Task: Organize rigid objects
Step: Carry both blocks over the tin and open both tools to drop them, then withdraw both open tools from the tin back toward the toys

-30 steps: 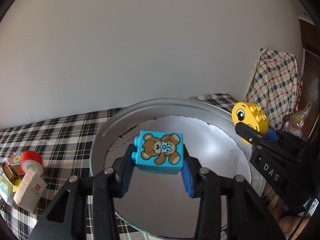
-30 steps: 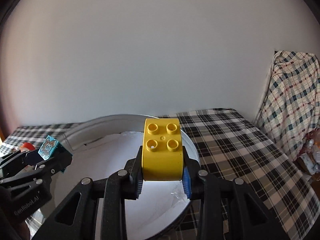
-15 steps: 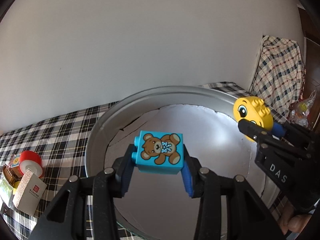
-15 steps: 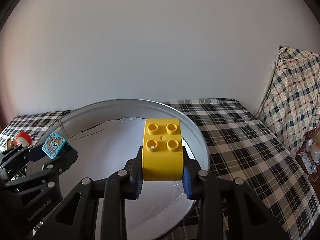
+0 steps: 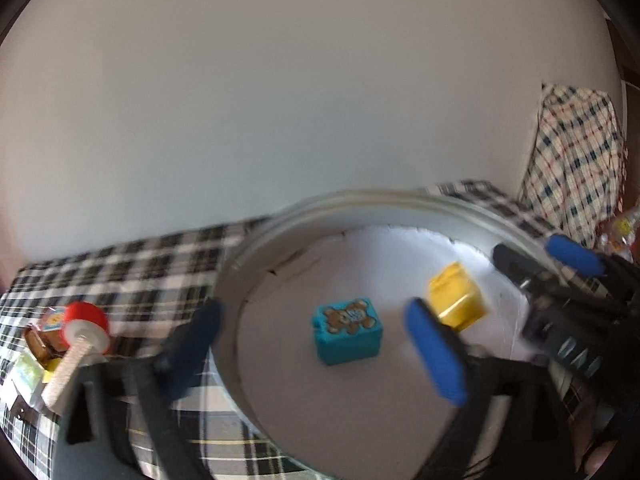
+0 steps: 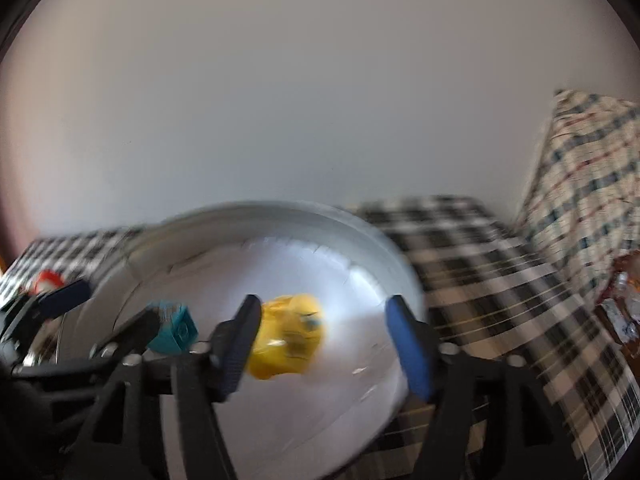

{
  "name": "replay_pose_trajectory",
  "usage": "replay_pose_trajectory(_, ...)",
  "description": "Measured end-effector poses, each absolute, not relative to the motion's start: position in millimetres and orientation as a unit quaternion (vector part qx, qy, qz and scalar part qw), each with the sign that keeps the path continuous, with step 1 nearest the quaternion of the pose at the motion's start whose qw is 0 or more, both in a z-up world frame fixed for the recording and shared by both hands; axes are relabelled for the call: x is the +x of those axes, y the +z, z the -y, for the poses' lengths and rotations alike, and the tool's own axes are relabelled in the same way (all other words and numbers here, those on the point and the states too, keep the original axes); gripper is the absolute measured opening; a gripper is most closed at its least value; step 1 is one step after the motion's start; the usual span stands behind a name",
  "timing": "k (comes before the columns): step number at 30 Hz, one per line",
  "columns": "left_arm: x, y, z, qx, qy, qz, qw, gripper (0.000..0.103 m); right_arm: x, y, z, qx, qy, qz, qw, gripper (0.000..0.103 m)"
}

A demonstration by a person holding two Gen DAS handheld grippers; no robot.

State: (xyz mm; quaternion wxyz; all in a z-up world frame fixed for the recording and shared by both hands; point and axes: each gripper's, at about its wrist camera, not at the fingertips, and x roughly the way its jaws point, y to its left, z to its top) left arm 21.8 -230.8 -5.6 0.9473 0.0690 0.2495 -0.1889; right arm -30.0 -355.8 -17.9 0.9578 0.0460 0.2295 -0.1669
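On the checked bench, the big round metal tray holds both toy bricks: the teal bear brick beside the yellow brick. Both look light, stiff and slick; flat opposite sides suit pinching. Left gripper and right gripper stand spread, holding nothing.

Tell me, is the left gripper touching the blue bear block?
Apart. The left wrist view shows the left gripper open, with bare basin floor between each finger and the blue bear block.
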Motion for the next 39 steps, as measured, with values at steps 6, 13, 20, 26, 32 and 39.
replay_pose_trajectory(6, 20, 0, 219, 0.057, -0.187, -0.233, 0.953, 0.103, -53, -5, 375, 0.1, -0.184, -0.141, 0.967, 0.085)
replay_pose_trajectory(13, 14, 5, 204, 0.058, -0.167, -0.214, 0.961, 0.103, -55, -3, 383, 0.109, -0.216, -0.114, 0.964, 0.085)
replay_pose_trajectory(20, 11, 5, 188, 0.068, -0.144, -0.198, 0.967, 0.103, -75, 6, 369, 0.073, -0.264, -0.038, 0.961, 0.085)
replay_pose_trajectory(26, 9, 4, 169, 0.078, -0.119, -0.185, 0.972, 0.103, -94, 6, 363, 0.072, -0.292, 0.034, 0.953, 0.095)
replay_pose_trajectory(32, 12, 0, 148, 0.053, -0.115, -0.204, 0.971, 0.103, -89, 4, 358, 0.085, -0.293, 0.018, 0.952, 0.095)
replay_pose_trajectory(39, 9, -1, 132, 0.06, -0.115, -0.21, 0.969, 0.103, -90, 3, 343, 0.083, -0.294, 0.014, 0.952, 0.095)
